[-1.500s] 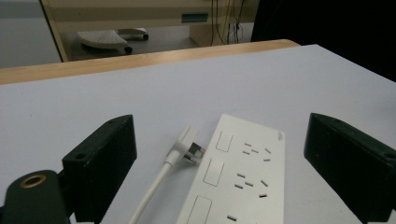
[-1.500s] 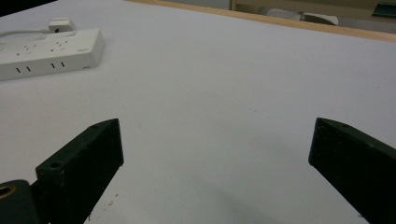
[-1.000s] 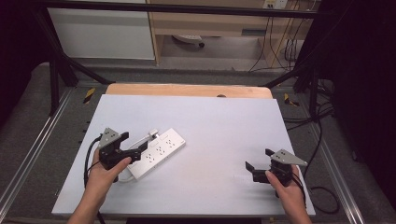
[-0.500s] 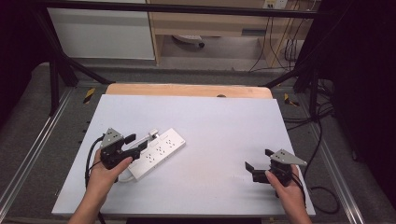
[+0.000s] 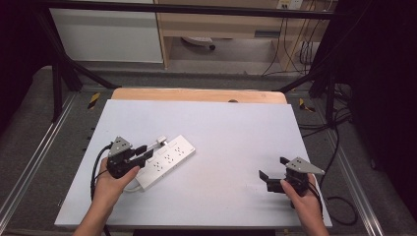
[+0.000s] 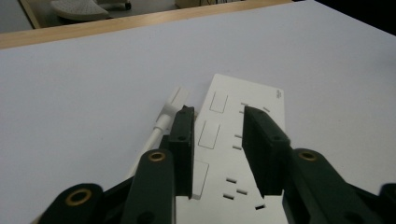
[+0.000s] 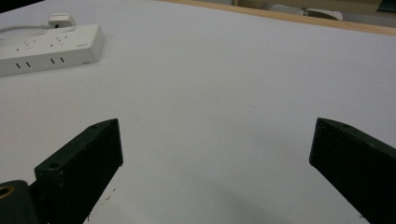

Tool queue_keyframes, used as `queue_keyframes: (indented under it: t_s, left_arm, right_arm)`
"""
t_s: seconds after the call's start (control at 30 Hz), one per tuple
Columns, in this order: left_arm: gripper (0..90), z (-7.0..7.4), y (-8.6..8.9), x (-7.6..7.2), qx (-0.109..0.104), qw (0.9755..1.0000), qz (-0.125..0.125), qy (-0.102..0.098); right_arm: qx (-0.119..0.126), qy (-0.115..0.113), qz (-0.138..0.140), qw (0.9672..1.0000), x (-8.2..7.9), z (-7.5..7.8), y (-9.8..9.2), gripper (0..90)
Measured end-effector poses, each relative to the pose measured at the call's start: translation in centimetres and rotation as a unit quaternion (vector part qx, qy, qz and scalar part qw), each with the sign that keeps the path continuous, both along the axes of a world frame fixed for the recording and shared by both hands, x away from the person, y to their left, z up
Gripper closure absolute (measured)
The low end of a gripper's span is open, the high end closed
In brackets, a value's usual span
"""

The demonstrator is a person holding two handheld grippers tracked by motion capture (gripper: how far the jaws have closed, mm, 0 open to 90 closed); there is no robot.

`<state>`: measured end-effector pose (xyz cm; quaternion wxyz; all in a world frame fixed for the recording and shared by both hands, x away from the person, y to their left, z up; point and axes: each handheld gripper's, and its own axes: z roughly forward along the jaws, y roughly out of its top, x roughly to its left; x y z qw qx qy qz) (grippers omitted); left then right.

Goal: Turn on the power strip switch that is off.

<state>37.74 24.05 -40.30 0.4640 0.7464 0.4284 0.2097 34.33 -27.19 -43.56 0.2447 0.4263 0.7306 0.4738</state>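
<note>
A white power strip (image 5: 167,157) lies slantwise on the left of the white table (image 5: 226,123); its plug (image 5: 160,142) rests beside its far edge. My left gripper (image 5: 145,151) sits over the strip's near end. In the left gripper view (image 6: 217,116) its jaws have just been closing and stand narrowed, the left one between the plug (image 6: 177,98) and the strip's edge, the right one above the strip's top (image 6: 224,126); I see no pad pressing. My right gripper (image 5: 273,168) rests at the table's front right, wide open and empty (image 7: 217,140), with the strip (image 7: 51,46) far off.
A wooden strip (image 5: 196,94) borders the table's far edge. Metal rails run along both sides. Behind the table stand white and wooden cabinets (image 5: 108,34), with cables (image 5: 295,49) on the floor at the right.
The left gripper's jaws have drawn closer together over the power strip's near end. Neither hand has shifted, and the right gripper stays as wide as before.
</note>
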Motion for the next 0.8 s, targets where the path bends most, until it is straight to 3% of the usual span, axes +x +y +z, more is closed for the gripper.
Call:
queue_keyframes:
  t_s: [0.43, 0.63, 0.8]
  left_arm:
    - [84.5, -0.9, 0.1, -0.1, 0.013, 0.9997, -0.019, 0.014]
    - [87.1, -1.3, 0.0, 0.1, 0.025, 0.9991, -0.028, 0.020]
    - [87.7, -1.5, 0.2, 0.2, 0.027, 0.9991, -0.022, 0.025]
  right_arm:
    - [-0.002, 0.002, 0.000, 1.0000, 0.0, 0.0, 0.0, 3.2]
    - [-0.004, 0.001, 0.000, 1.0000, 0.0, -0.1, 0.0, 3.2]
    - [-0.005, 0.002, 0.000, 1.0000, 0.0, -0.1, -0.1, 3.2]
